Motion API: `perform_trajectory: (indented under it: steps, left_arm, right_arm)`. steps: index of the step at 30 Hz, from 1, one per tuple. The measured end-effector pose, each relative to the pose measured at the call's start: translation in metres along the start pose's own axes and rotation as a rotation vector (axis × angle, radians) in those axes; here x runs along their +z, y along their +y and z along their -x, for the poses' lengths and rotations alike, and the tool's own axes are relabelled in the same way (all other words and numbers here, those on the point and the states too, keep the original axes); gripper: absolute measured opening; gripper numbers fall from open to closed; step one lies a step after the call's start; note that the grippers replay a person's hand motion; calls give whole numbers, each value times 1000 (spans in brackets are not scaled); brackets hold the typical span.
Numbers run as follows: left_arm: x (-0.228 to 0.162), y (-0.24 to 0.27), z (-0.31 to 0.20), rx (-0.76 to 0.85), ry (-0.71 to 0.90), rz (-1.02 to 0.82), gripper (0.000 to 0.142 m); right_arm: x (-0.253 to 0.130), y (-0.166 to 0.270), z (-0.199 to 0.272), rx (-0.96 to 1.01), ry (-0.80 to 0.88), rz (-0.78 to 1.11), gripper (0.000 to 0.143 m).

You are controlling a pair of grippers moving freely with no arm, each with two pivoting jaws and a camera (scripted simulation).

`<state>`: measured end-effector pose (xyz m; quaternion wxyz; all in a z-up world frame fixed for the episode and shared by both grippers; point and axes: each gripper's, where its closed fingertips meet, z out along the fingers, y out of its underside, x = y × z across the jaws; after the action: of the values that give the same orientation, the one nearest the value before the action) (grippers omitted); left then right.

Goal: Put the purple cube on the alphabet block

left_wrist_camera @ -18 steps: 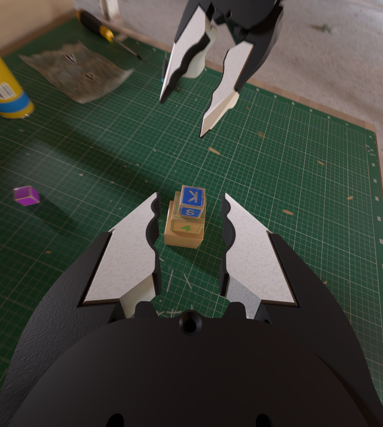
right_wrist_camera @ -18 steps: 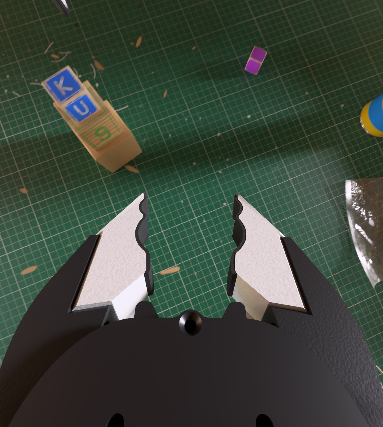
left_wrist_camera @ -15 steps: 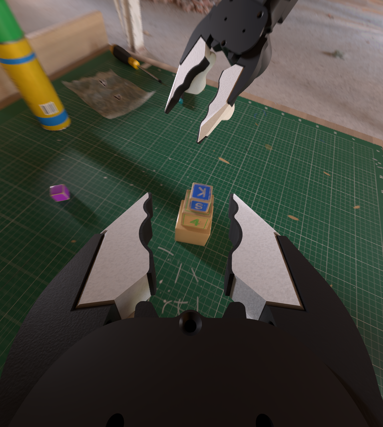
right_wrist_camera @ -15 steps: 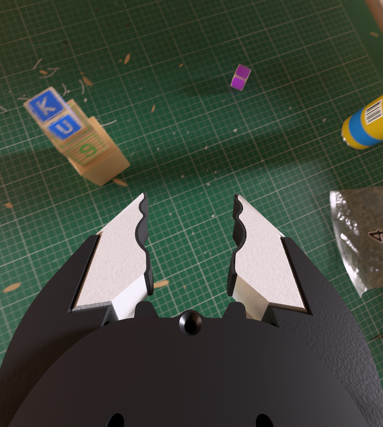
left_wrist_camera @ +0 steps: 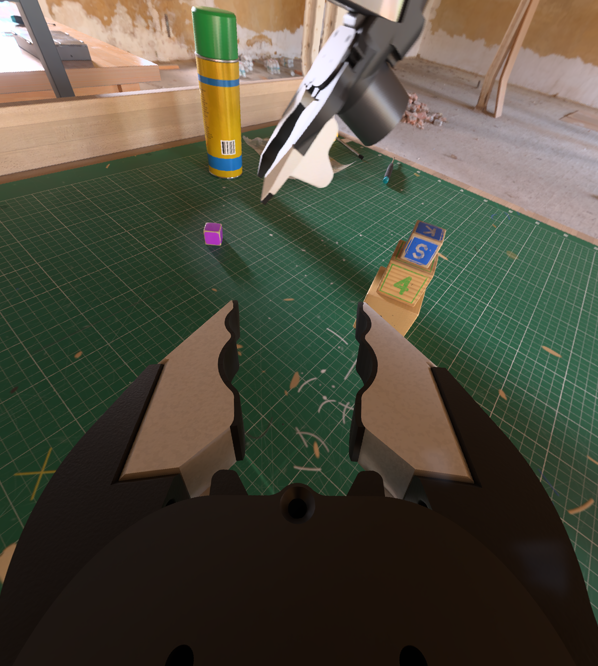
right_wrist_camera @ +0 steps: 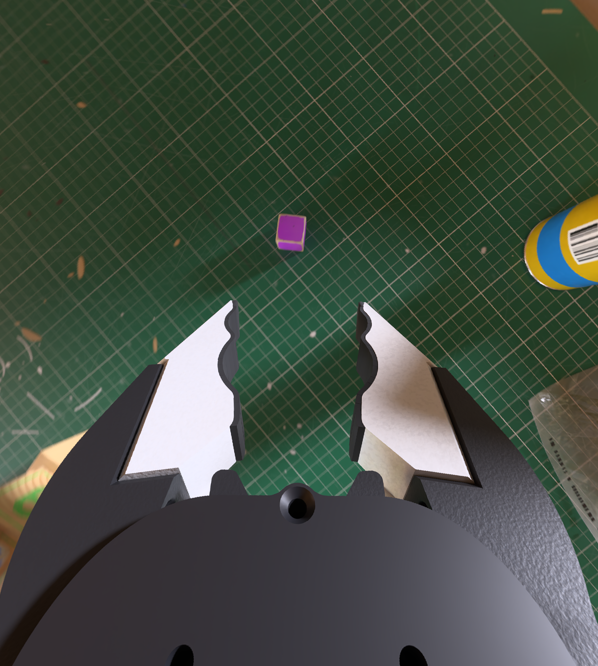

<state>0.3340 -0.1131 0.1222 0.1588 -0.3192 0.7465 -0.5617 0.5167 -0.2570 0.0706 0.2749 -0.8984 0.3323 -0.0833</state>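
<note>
A small purple cube (left_wrist_camera: 213,233) lies alone on the green cutting mat (left_wrist_camera: 110,288); it also shows in the right wrist view (right_wrist_camera: 291,232), just ahead of my open, empty right gripper (right_wrist_camera: 297,306). A wooden alphabet block (left_wrist_camera: 400,292) with a smaller blue block (left_wrist_camera: 423,245) on top stands to the right of my open, empty left gripper (left_wrist_camera: 297,306). In the right wrist view the wooden block (right_wrist_camera: 20,497) is at the lower left, partly hidden by the gripper body. The right gripper (left_wrist_camera: 272,180) hovers above the mat beyond the cube in the left wrist view.
A yellow spray can (left_wrist_camera: 218,97) with a green cap stands at the mat's far edge, right of the cube in the right wrist view (right_wrist_camera: 586,241). A clear plastic sheet (right_wrist_camera: 593,443) lies at the right. A small screwdriver (left_wrist_camera: 388,173) and wood chips lie on the mat. A wooden beam (left_wrist_camera: 74,119) borders the left.
The right gripper has swung toward the purple cube, which is now centred ahead of its fingers. The left gripper has turned left, so the blocks now sit to its right. Both stay open.
</note>
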Motion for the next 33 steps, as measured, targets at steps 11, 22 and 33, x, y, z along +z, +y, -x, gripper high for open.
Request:
perform_trajectory:
  steps: [11, 22, 33]
  left_arm:
    - [-2, 3, -2, -3, 19, 12, 62]
    - [-3, 2, -2, -3, 16, 16, 61]
    - [-4, 4, 1, -8, 10, 18, 59]
  right_arm:
    - [60, -19, 1, 92, 56, 53, 60]
    - [80, -12, 5, 106, 27, 99, 53]
    - [57, -18, 6, 23, -14, 36, 22]
